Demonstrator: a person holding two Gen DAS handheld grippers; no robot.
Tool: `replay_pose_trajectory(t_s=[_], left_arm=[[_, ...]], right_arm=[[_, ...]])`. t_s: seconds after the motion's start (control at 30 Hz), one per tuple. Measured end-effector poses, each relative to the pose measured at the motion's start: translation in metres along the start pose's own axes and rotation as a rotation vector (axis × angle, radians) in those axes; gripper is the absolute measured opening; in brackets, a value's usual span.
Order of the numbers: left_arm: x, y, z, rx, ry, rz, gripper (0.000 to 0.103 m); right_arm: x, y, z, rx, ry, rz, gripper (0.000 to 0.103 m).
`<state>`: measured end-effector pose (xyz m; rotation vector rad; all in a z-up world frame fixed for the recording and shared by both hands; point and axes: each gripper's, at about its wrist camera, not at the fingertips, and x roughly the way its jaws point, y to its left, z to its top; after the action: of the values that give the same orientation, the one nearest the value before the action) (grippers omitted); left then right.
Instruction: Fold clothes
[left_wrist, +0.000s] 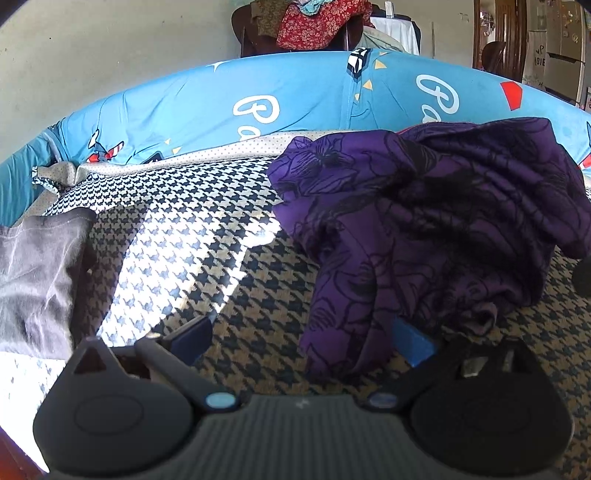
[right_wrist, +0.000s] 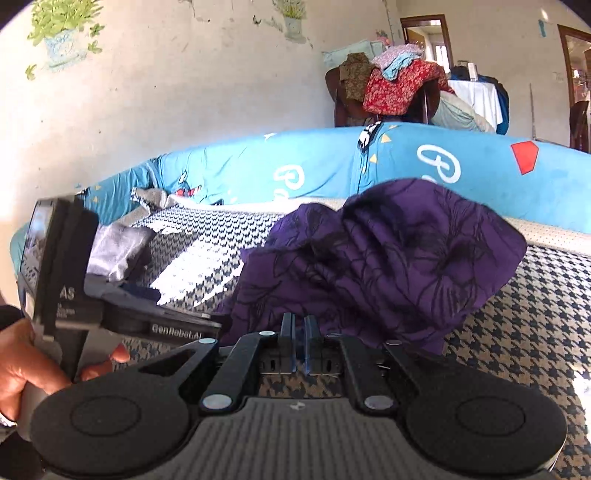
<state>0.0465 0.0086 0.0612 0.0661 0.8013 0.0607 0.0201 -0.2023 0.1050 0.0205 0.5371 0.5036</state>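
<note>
The purple garment (left_wrist: 424, 221) sits bunched in a heap on the right half of the left wrist view, lying on the houndstooth cover (left_wrist: 229, 258) with one hem trailing down toward the lower middle. From the right wrist view it fills the centre, just beyond the fingertips.

Left gripper (left_wrist: 306, 339): jaws spread wide, the trailing purple hem lying between the blue pads (left_wrist: 410, 341), though nothing is pinched. Right gripper (right_wrist: 300, 332): jaws pressed nearly together at the lower middle, right at the cloth's near edge; whether a thread of fabric is caught between them I cannot tell, and it looks empty.

My read: this is the pick-up step, the garment not yet spread out. Next it calls for each gripper to find an edge or corner, nip it, then lift and pull the heap flat before any fold.

The count: one purple garment in hand's reach, one grey garment (left_wrist: 37, 273) at the left edge, looking already folded. Two grippers. One hand (right_wrist: 22, 365) showing, lower left of the right wrist view, holding the left gripper's handle. One blue bedsheet (left_wrist: 221, 107) behind, across the upper middle. One pile of clothes on a chair (right_wrist: 391, 85) near the top, too jumbled to count.
</note>
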Motion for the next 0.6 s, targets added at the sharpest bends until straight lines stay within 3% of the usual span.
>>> replay_pose_trajectory(t_s=[0.33, 0.43, 0.6], left_arm=[[0.009, 0.002, -0.002, -0.021, 0.028, -0.004, 0.103], [0.01, 0.003, -0.002, -0.036, 0.033, -0.016, 0.103], [0.012, 0.003, -0.003, -0.05, 0.04, -0.024, 0.103]], right_arm=[[0.005, -0.034, 0.026, 0.144, -0.119, -0.13, 0.076], [0.009, -0.043, 0.027, 0.176, -0.132, -0.202, 0.084], [0.018, -0.061, 0.025, 0.253, -0.119, -0.292, 0.085]])
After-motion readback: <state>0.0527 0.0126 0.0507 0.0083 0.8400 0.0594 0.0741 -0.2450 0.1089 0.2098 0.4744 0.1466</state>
